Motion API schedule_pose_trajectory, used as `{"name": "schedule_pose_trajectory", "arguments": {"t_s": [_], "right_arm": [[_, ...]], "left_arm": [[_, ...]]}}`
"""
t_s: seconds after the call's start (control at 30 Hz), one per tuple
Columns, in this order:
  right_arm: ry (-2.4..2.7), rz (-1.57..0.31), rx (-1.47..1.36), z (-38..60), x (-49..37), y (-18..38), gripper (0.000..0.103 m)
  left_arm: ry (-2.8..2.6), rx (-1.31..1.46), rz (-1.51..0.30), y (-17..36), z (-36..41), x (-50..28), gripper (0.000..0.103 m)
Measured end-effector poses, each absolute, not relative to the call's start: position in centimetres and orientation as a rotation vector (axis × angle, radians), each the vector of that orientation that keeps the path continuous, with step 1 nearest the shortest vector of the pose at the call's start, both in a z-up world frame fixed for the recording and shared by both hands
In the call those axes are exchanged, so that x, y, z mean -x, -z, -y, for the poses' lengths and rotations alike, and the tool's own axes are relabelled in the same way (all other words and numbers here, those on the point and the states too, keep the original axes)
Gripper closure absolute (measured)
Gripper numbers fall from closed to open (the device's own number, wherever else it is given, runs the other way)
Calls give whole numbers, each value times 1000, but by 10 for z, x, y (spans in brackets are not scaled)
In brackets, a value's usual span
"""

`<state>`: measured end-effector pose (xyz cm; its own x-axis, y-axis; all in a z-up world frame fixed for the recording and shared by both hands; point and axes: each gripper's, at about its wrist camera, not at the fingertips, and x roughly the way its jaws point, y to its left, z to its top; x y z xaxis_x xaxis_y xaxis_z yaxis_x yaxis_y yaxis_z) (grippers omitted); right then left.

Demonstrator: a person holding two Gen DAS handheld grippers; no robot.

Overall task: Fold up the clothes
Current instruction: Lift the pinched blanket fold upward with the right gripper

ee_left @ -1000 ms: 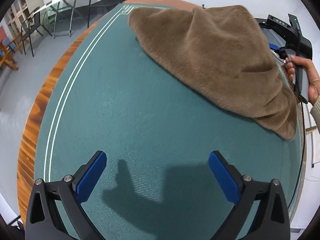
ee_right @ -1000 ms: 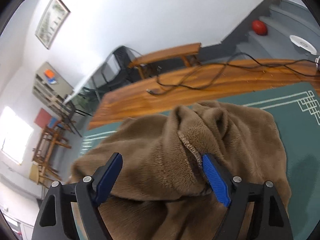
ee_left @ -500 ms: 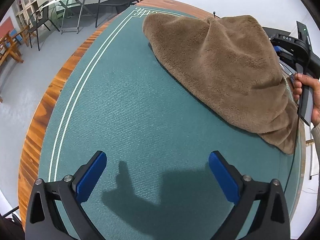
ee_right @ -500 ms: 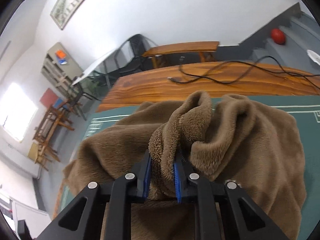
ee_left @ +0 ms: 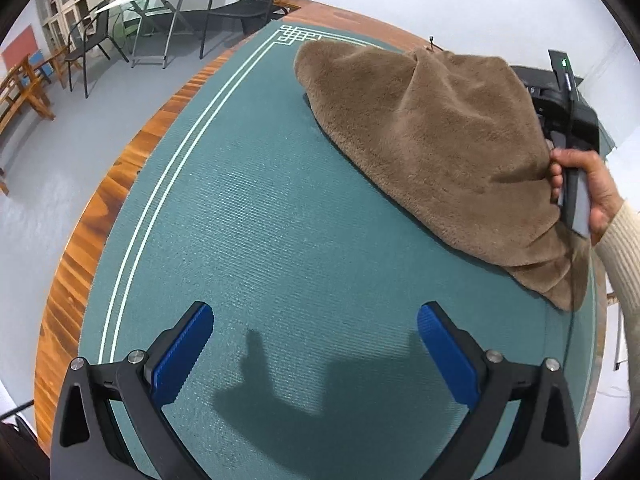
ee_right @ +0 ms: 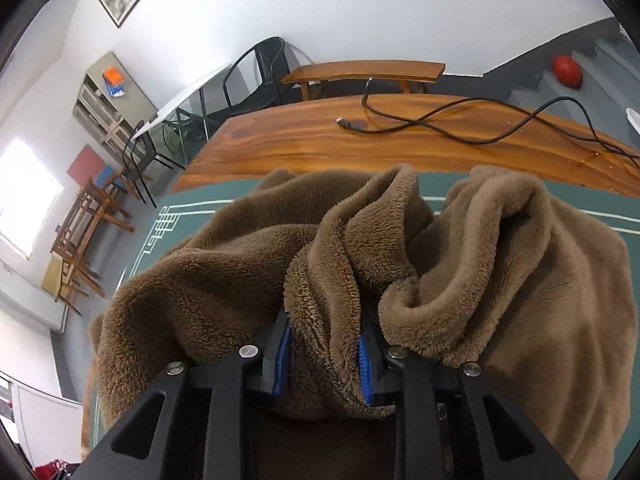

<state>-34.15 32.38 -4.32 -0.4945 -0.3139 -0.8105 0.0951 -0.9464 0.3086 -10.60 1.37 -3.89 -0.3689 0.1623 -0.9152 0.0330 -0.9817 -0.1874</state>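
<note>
A brown fleece garment (ee_left: 436, 136) lies heaped on the green mat (ee_left: 256, 216), raised at its right side. My right gripper (ee_right: 323, 344) is shut on a thick fold of the brown fleece garment (ee_right: 344, 272) and lifts it above the mat. In the left wrist view the right gripper's body (ee_left: 568, 120) and the hand holding it sit behind the garment's right edge. My left gripper (ee_left: 314, 344) is open and empty, low over bare mat, well short of the garment.
The mat covers a wooden table (ee_left: 120, 168) whose edge curves along the left. A black cable (ee_right: 460, 124) lies on the bare wood beyond the garment. Chairs (ee_left: 240, 4) and a glass table stand on the floor behind.
My right gripper closed on a fold of the garment and raised it. My left gripper stayed open while its view swung, so the garment now sits further right.
</note>
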Motion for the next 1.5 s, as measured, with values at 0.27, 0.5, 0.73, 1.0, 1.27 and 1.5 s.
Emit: {"name": "schedule_pose_trajectory", "arguments": {"t_s": [0.27,0.5,0.73,1.0,1.27,1.5], "right_arm": [[2435,478,-1213,-325,301,-1,86],[2310,475,-1019,-305,230,-46,91],[2229,322,-926,-270,144,-65,91],[2240,77,-970,-240,75,-37,91],[2230,67,-1068,-240,55,3,91],[2253,31,-1084,-242,55,10,91]], "left_arm": [[-2552,1715,366,40,11,90,1],[-2581,1671,339,22,10,82,1],[-2588,1653,361,7,7,74,1],[-2598,1595,306,-12,-5,81,1],[-2636,1529,208,-32,-19,87,1],[-2657,1535,165,-31,-21,90,1]]}}
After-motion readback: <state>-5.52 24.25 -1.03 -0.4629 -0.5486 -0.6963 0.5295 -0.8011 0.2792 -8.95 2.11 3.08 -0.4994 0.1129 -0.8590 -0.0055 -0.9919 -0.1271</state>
